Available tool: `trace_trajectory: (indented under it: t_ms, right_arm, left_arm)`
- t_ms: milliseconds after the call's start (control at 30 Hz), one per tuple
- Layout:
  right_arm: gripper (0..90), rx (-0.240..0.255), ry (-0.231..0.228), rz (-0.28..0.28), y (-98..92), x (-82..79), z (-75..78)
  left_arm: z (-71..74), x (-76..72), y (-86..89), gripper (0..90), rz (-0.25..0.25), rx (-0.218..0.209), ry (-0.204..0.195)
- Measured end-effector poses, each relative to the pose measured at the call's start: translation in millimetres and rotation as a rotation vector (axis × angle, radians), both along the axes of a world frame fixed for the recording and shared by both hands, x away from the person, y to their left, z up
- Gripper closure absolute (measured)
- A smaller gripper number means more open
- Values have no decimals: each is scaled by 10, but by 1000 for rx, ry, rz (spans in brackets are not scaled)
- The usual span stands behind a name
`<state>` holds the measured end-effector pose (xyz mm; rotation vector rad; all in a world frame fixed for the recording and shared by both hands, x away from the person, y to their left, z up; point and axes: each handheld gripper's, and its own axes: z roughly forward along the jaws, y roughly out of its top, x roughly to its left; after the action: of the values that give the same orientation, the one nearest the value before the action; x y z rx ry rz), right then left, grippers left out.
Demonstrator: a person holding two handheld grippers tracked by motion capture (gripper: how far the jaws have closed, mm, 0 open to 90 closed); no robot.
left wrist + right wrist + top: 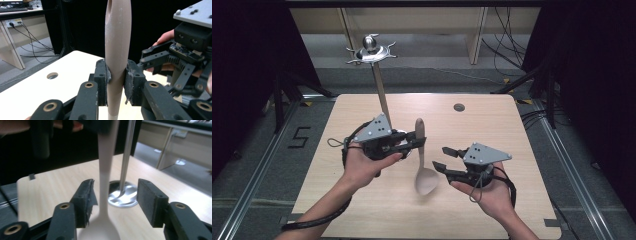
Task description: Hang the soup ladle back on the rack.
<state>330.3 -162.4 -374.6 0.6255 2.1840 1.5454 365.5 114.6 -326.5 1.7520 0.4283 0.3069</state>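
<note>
At the left of the high view the left gripper [410, 141] is clamped on the wooden handle of a spoon [421, 160]; its own camera shows both pads pressed flat against the thick part of the handle [117, 50], so the hold looks firm; the spoon hangs upright above the table [492, 125] with its pale bowl [427, 181] at the bottom, apparently clear of the wood, though I cannot tell for certain whether it brushes the surface; behind the left gripper stands a metal rack [372, 52] on a thin post, its round shiny foot [122, 195] resting on the table beyond the spoon; a small round hole [459, 107] sits in the tabletop farther back; moving right, the right gripper [443, 157] hovers just beside the lower stem with its jaws apart; in the right gripper view the slim neck [103, 195] of the spoon passes between the two pads without either one touching it; so, as I judge it, the spoon now belongs to the left hand alone and the handover from right to left is as good as done; what seems left is to draw the right gripper away and carry the spoon up to the rack, most likely to hang it on one of the hooks at the top, which are bare for now.
</note>
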Motion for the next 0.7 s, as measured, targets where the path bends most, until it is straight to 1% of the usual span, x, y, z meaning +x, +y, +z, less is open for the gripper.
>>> trace_trajectory:
  t_ms: [33, 67, 100, 133, 167, 200, 233, 267, 300, 333, 367, 400, 433, 467, 500, 533, 600, 633, 667, 700]
  right_arm:
    - [456, 6, 53, 16, -29, -16, -27]
    - [450, 16, 96, 10, -55, -39, -56]
    - [450, 16, 96, 10, -55, -39, -56]
    - [437, -6, 103, -3, -138, -45, -102]
    - [434, -12, 85, -1, -182, -22, -130]
    - [431, -1, 121, -18, -212, -39, -163]
    - [425, -5, 121, -30, -255, -35, -191]
    - [421, -6, 133, -36, -295, -30, -224]
    - [419, -3, 150, -40, -334, -28, -256]
    - [415, 2, 158, -54, -366, -30, -289]
    - [409, -9, 188, -54, -409, -38, -310]
    - [409, -9, 188, -54, -409, -38, -310]
    - [401, -27, 168, -65, -490, -6, -372]
    - [401, -27, 168, -65, -490, -6, -372]
    - [397, -25, 169, -88, -547, 4, -429]
    - [397, -14, 195, -101, -563, -9, -448]
    - [397, -5, 210, -112, -597, -9, -485]
    - [397, -18, 190, -113, -622, 9, -493]
    - [396, -25, 193, -119, -638, 8, -503]
    - [396, 1, 230, -122, -627, -8, -518]
  left_arm:
    - [12, 12, 51, 734, 0, 1, 1]
    - [29, 26, 103, 734, -7, 15, -1]
    - [29, 26, 103, 735, -7, 15, -1]
    - [64, 35, 194, 734, -18, 18, -1]
    - [79, 22, 231, 734, -17, 12, 27]
    - [109, 53, 277, 734, -30, 24, -9]
    - [137, 68, 320, 734, -35, 24, -25]
    - [137, 68, 320, 734, -35, 24, -25]
    - [184, 83, 399, 734, -38, 14, -27]
    - [210, 95, 444, 734, -39, 18, -34]
    - [230, 104, 481, 734, -35, 10, -32]
    - [230, 104, 481, 734, -35, 10, -32]
    - [269, 127, 555, 733, -28, 7, -37]
    - [269, 127, 555, 733, -28, 7, -37]
    - [299, 150, 624, 734, -16, -4, -39]
    - [312, 161, 656, 733, -11, -10, -41]
    - [333, 186, 715, 734, -8, -17, -40]
    - [342, 197, 742, 734, -6, -19, -39]
    - [349, 213, 763, 734, -11, -25, -40]
    - [358, 225, 784, 734, -13, -26, -38]
